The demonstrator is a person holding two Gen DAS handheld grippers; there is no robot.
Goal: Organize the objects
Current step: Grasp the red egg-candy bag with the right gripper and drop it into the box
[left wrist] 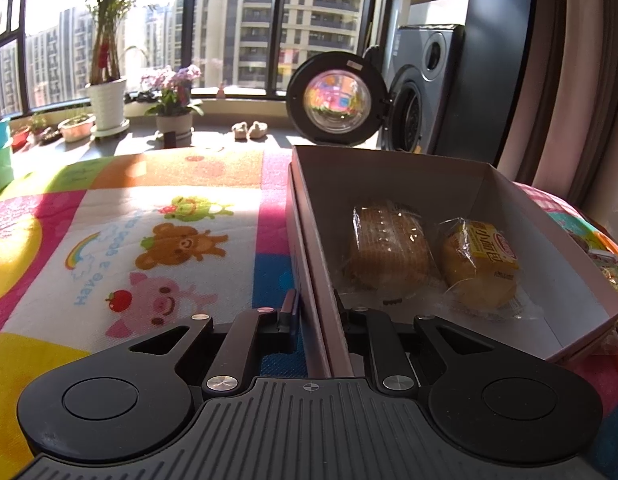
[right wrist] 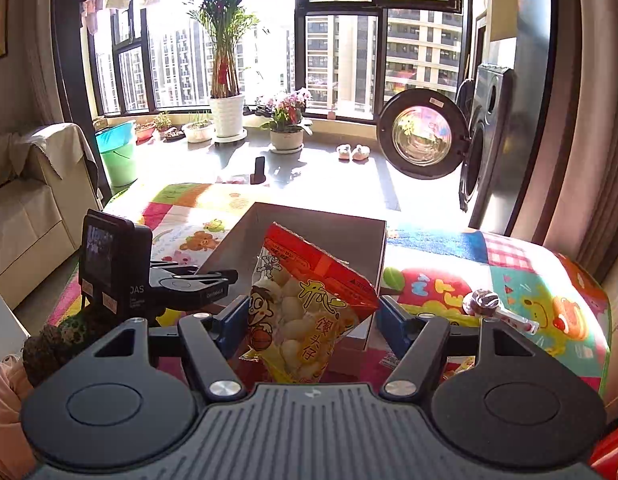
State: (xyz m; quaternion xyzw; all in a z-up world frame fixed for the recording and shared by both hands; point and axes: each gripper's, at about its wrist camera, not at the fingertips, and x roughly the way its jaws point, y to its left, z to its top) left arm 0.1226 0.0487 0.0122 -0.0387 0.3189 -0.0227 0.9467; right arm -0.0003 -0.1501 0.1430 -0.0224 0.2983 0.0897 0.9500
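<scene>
Right gripper [right wrist: 311,320] pinches snack bag [right wrist: 305,312] just before box [right wrist: 309,224]; light, crinkly, slippery, so grip the sealed edge. Left gripper [left wrist: 315,314] clamps box wall [left wrist: 309,280].

A home, probably a sunlit balcony room: washing machine [right wrist: 485,140] with open door, potted plants [right wrist: 227,60], sofa [right wrist: 25,208], cartoon blanket [left wrist: 129,240].

Cartoon blanket [left wrist: 157,240] (box [left wrist: 549,248], lollipop [right wrist: 485,302])
</scene>
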